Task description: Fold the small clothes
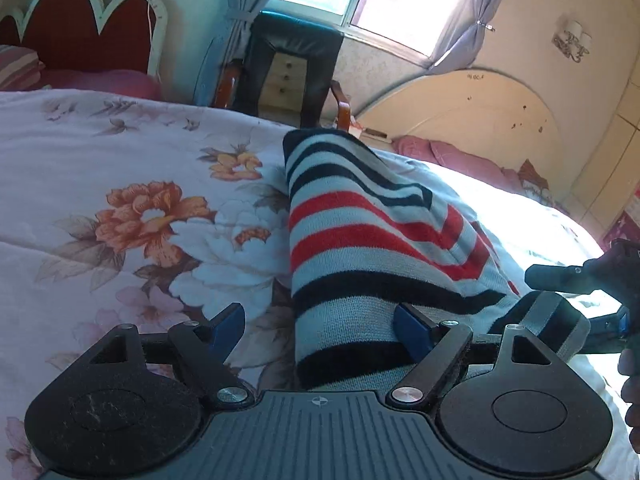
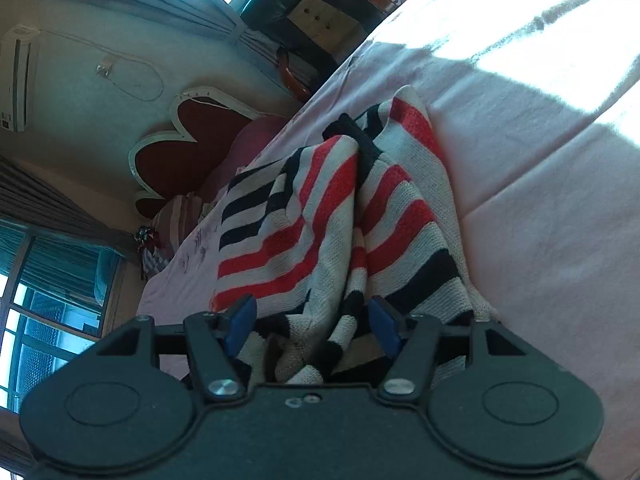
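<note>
The striped sweater (image 1: 360, 240) lies on the bed, on a floral bedcover (image 1: 132, 216), and it is already partly gathered into a long narrow shape that runs from the near edge toward the far side. I think it is placed on the wide flat cover because this gives room to lay one part over another. In the right wrist view the sweater (image 2: 328, 216) is bunched, with a deep crease down its middle, so the fold is not flat yet.

The left gripper (image 1: 320, 328) has its jaws wide open. The near hem of the sweater sits between them: the right blue pad (image 1: 412, 332) touches the knit, while the left pad stands apart from it, over the bedcover. So it does not grip anything; it seems only to stand around the hem.

The right gripper (image 2: 312, 320) is also open, somewhat less wide. Crumpled cloth fills the space between its pads (image 2: 384, 320) and reaches close to both of them, but the pads do not press it together. I judge that both grippers stand at the near hem in order to take it for a fold. At the right edge of the left wrist view the right gripper appears just beside the sweater.
</note>
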`<state>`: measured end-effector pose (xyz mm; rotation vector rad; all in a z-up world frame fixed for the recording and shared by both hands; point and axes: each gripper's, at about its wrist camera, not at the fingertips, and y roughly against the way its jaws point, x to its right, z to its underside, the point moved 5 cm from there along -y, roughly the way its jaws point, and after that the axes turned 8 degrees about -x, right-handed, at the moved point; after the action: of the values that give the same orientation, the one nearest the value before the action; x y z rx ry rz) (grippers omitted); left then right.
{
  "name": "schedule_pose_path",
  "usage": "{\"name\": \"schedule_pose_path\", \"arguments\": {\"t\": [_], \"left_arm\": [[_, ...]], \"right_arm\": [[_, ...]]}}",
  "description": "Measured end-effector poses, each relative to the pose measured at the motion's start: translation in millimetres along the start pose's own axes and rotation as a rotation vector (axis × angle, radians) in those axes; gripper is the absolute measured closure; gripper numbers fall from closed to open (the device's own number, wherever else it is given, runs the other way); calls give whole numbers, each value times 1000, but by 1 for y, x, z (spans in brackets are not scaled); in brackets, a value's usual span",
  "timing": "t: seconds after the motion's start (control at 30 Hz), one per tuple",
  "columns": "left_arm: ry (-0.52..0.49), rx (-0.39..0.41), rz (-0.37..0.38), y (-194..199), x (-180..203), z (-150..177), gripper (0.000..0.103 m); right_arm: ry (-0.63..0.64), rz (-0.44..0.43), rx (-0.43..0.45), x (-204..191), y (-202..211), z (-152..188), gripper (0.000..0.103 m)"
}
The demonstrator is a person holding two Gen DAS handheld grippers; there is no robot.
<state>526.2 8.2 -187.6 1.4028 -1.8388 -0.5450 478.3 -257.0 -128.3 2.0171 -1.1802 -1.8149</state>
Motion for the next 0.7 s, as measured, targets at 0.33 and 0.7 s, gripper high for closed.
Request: {"name": "schedule_pose_path", "arguments": {"t": [0.33, 0.7], "left_arm": [[5, 4, 41, -7, 10, 4, 22], [63, 17, 44, -21, -11, -12, 22]], "right_arm": [[126, 163, 12, 16, 11, 27, 65], [138, 209, -6, -3, -29, -8, 46]]}}
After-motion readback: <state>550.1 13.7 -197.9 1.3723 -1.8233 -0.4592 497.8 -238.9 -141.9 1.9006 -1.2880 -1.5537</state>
